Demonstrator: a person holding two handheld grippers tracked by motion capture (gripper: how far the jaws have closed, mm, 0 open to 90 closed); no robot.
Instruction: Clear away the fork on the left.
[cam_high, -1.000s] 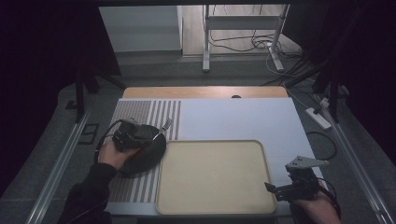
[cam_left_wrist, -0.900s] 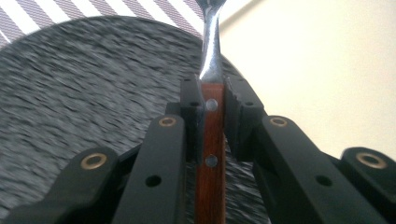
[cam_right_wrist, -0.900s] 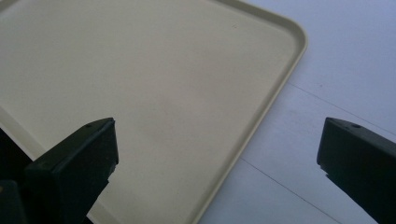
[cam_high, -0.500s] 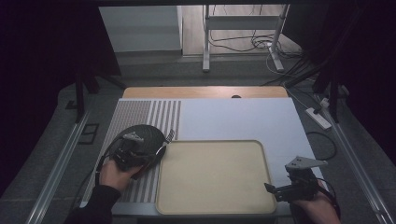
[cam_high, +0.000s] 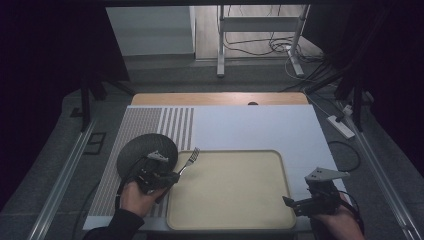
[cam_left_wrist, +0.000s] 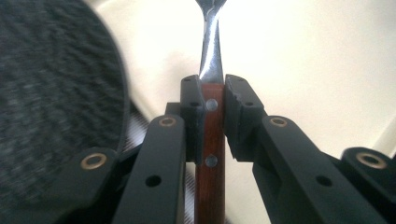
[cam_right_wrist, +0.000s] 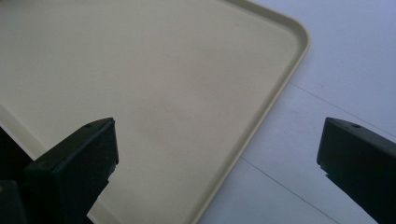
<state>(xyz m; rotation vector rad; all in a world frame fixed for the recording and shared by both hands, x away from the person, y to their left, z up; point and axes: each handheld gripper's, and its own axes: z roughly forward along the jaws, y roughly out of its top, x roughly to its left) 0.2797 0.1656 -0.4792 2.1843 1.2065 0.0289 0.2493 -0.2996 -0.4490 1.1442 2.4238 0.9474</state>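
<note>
A fork (cam_high: 189, 159) with a metal head and a red-brown wooden handle (cam_left_wrist: 211, 154) is clamped in my left gripper (cam_high: 172, 177), which is shut on the handle. The fork's tines reach over the near-left corner of the cream tray (cam_high: 235, 210). A dark round plate (cam_high: 142, 150) lies just left of that gripper, on the striped mat; in the left gripper view the plate (cam_left_wrist: 51, 93) fills the left side. My right gripper (cam_high: 295, 204) hovers open at the tray's near-right corner, with the tray rim (cam_right_wrist: 275, 93) running between its jaws.
A white mat (cam_high: 260, 127) covers the table behind the tray. Its left part carries grey stripes (cam_high: 175, 125). A wooden strip (cam_high: 220, 98) edges the far side. Metal rails run along both sides of the table, and cables lie on the floor at right.
My left gripper has carried the fork rightwards and nearer, off the dark plate and onto the tray's left corner. The right gripper has barely moved.
</note>
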